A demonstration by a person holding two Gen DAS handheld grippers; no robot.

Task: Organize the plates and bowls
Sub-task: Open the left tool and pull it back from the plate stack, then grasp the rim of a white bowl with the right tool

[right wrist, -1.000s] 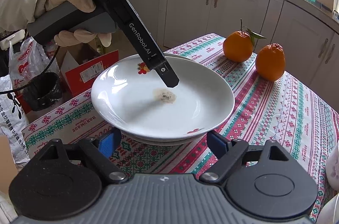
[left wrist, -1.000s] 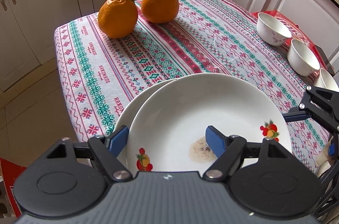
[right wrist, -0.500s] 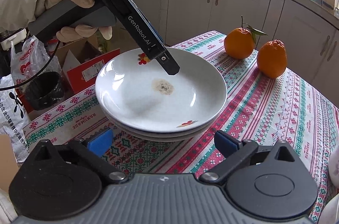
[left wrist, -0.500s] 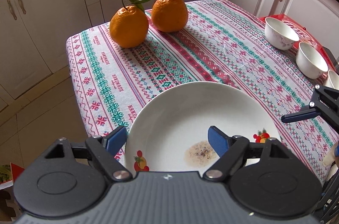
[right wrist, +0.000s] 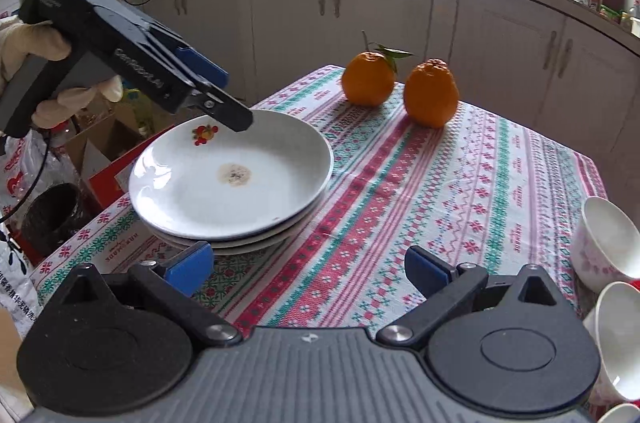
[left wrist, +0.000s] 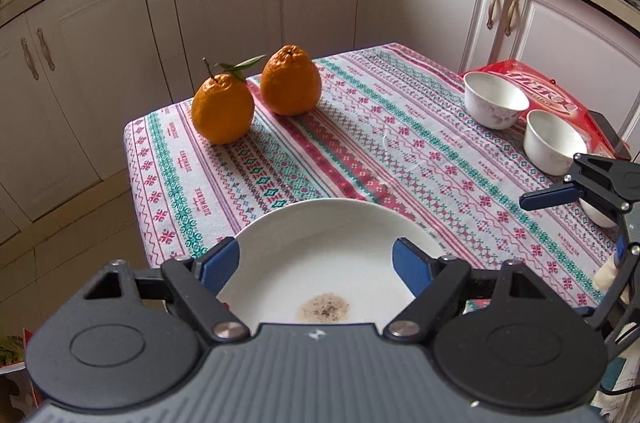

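Plates [right wrist: 230,179] sit stacked at the tablecloth's [right wrist: 460,191] left corner, the left gripper [right wrist: 224,95] spread open above their far rim, holding nothing. Two oranges [right wrist: 430,93] stand beyond. Right gripper [right wrist: 308,269] hovers open and empty; bowls [right wrist: 608,243] cluster at right.

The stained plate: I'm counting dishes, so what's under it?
Under the stained plate, two more plate rims show, stacked on the tablecloth. Their insides are covered.
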